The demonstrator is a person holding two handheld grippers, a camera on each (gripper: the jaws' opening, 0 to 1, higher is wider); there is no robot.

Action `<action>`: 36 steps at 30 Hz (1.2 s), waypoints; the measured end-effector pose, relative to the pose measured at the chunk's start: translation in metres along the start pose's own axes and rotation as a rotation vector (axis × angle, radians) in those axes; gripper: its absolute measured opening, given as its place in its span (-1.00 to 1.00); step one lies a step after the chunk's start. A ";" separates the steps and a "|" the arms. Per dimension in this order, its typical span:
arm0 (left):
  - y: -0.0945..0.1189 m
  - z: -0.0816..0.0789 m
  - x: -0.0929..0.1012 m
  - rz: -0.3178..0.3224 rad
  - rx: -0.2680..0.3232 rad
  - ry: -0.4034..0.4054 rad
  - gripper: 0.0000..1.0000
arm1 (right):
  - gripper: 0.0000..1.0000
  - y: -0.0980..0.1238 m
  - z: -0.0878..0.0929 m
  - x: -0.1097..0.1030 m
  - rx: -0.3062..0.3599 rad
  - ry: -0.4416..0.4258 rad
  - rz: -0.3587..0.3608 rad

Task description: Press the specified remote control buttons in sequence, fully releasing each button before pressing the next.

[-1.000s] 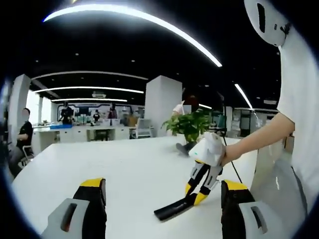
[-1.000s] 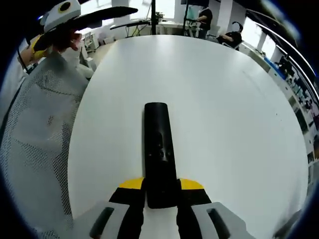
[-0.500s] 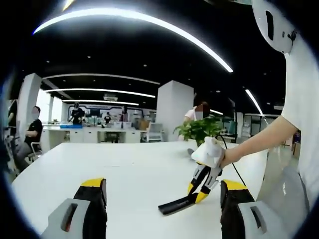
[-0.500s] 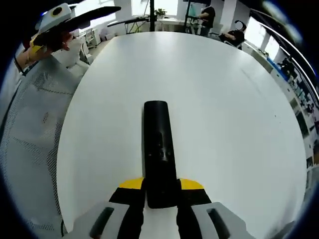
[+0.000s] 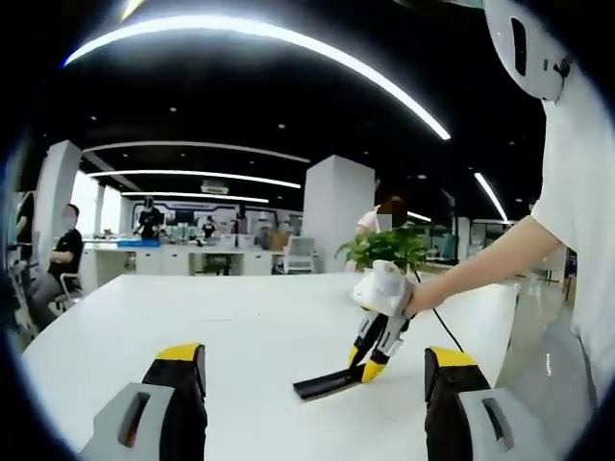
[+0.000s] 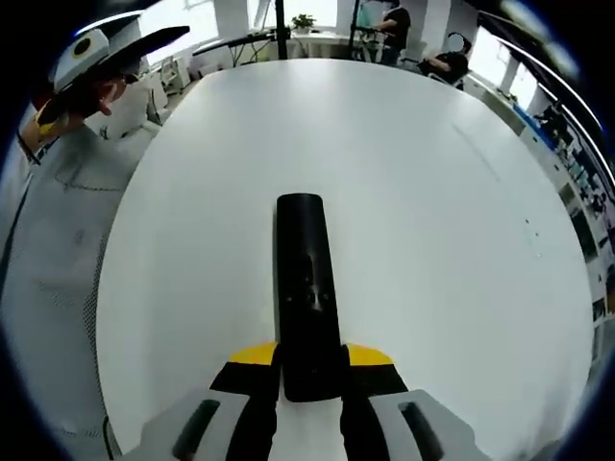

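Right tongs (image 6: 309, 370) clenched on black remote (image 6: 306, 288), lower centre, over white bench (image 6: 432, 211). Left tongs (image 5: 312, 384) released, jaws wide apart w/ nothing between.

Long glossy black remote control (image 6: 307, 288), plain w/ dark buttons. Right gripper (image 6: 309, 370): black jaws, yellow tips, grey body. Left gripper (image 5: 312, 379) has the same black-yellow-grey scheme. Big round white table (image 6: 432, 221), no pattern. Leafy green potted plant (image 5: 389, 252). Person's white sleeve (image 5: 581, 182).
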State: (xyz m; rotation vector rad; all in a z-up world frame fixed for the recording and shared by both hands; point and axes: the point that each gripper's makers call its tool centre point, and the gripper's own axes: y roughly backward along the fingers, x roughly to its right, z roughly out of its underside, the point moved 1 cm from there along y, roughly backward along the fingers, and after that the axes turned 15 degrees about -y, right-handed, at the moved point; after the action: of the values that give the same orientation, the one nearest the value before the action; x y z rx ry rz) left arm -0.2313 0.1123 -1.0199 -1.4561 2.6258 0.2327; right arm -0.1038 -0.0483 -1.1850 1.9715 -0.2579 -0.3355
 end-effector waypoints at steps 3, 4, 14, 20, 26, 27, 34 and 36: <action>0.000 0.000 -0.001 -0.003 0.000 0.002 0.96 | -0.57 -0.001 -0.003 0.006 -0.009 0.018 0.006; 0.000 0.000 -0.001 -0.004 0.001 0.003 0.95 | -0.57 -0.001 -0.004 0.008 -0.009 0.019 0.007; 0.000 0.002 -0.002 -0.007 -0.005 0.008 0.95 | -0.56 -0.001 -0.012 0.034 -0.022 0.016 0.020; 0.001 0.003 -0.003 -0.011 -0.010 0.018 0.95 | -0.56 -0.001 -0.014 0.038 -0.001 -0.011 0.021; 0.002 0.004 -0.005 -0.023 -0.010 0.025 0.94 | -0.40 0.000 -0.015 0.034 0.121 -0.152 0.055; 0.002 0.003 -0.006 -0.024 -0.008 0.026 0.94 | -0.30 0.002 -0.014 0.036 0.155 -0.192 0.078; 0.000 0.004 -0.003 -0.013 -0.011 0.025 0.94 | 0.35 0.021 -0.012 0.028 0.423 -0.383 0.137; 0.000 0.004 -0.003 -0.008 -0.013 0.022 0.94 | 0.48 0.032 -0.013 0.023 0.538 -0.462 0.139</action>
State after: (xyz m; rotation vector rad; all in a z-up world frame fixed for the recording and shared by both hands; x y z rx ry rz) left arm -0.2298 0.1156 -1.0237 -1.4816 2.6395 0.2344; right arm -0.0787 -0.0576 -1.1537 2.3616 -0.8506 -0.6853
